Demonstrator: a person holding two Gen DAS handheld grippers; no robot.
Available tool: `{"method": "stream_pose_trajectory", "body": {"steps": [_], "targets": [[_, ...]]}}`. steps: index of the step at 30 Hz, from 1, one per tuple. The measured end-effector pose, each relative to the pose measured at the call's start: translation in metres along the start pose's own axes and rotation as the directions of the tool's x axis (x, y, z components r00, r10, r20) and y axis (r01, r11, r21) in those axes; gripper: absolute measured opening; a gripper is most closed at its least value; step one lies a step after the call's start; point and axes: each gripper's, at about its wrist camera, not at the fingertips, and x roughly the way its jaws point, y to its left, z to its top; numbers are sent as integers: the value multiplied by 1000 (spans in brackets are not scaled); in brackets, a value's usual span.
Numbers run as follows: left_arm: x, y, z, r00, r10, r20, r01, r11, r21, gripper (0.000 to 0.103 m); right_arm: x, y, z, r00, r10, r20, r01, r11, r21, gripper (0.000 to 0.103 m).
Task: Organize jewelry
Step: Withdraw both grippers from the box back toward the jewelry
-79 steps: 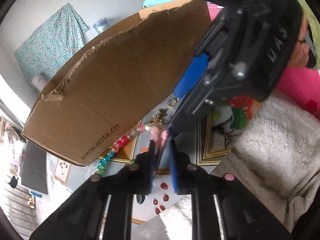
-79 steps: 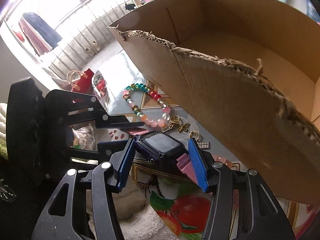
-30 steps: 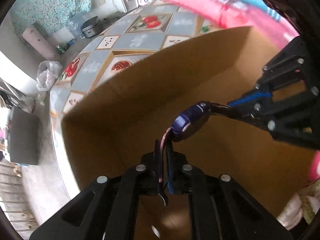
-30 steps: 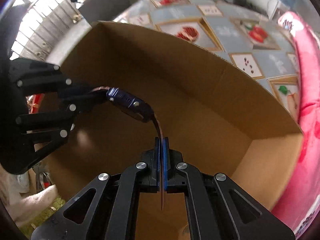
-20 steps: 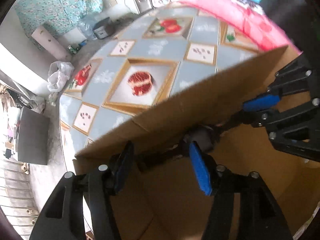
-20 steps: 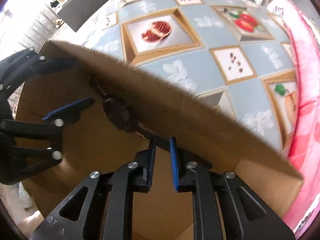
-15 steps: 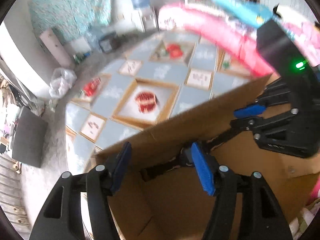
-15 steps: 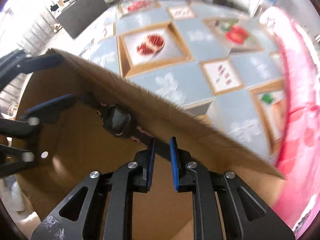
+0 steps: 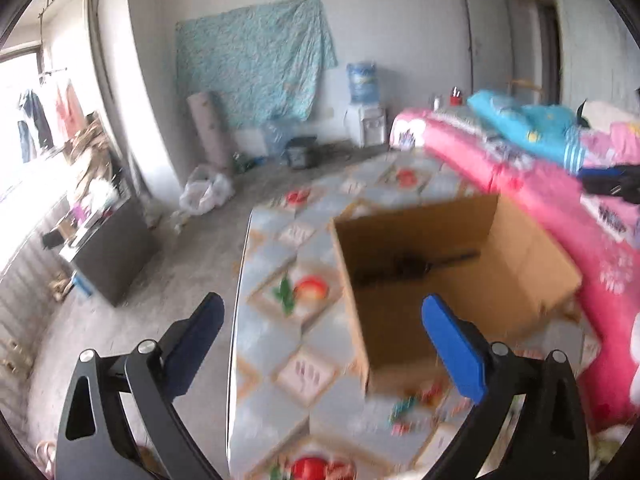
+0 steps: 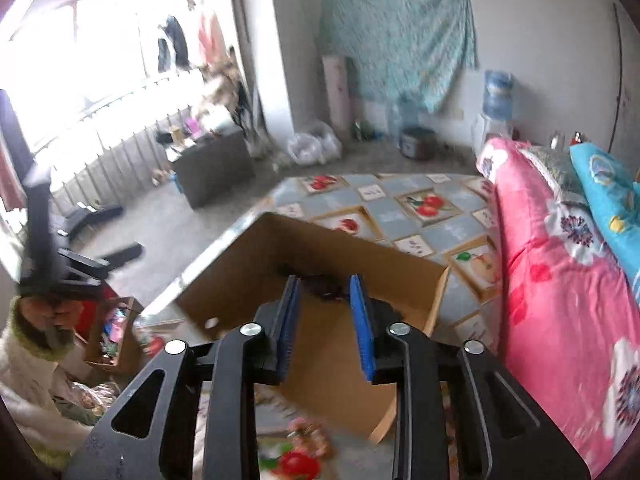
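With the watch [image 9: 416, 266] lying inside the cardboard box [image 9: 520, 264] at twelve o'clock, both jaws just opened and empty, left hand-held gripper [image 9: 320, 322] wide, right hand-held gripper [image 10: 325, 312] narrow, should clear the rim before seeking the beads [image 9: 404, 406] at six o'clock.

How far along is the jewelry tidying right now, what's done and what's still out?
Done: the dark watch lies on the floor of the cardboard box. In hand: nothing. The left tongs and right tongs have just been opening, with nothing gripped between them. Left: blurred colourful beads lie on the table in front of the box.
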Motion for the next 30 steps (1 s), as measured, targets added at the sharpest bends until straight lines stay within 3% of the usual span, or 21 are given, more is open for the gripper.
{"method": "stream_pose_trajectory", "body": {"steps": [2, 6, 12, 16, 18, 30], "targets": [[3, -5, -34, 999, 21, -50, -23, 998, -52, 97, 8, 9, -24, 999, 33, -28, -32, 999, 31, 29], [37, -21, -85, 986, -31, -165, 4, 987, -161, 97, 43, 24, -74, 985, 82, -149, -63, 990, 125, 29], [99, -62, -115, 963, 19, -268, -49, 993, -107, 97, 89, 41, -124, 967, 100, -233, -39, 967, 253, 29], [119, -77, -125, 952, 83, -295, -91, 996, -13, 98, 101, 53, -135, 962, 92, -258, -18, 960, 278, 30], [114, -76, -130, 958, 84, -273, -87, 996, 2, 98, 101, 55, -136, 962, 85, -261, -11, 962, 271, 31], [92, -55, -156, 958, -14, -286, 10, 1000, -15, 98, 135, 68, -124, 941, 208, -266, -124, 945, 303, 32]]}}
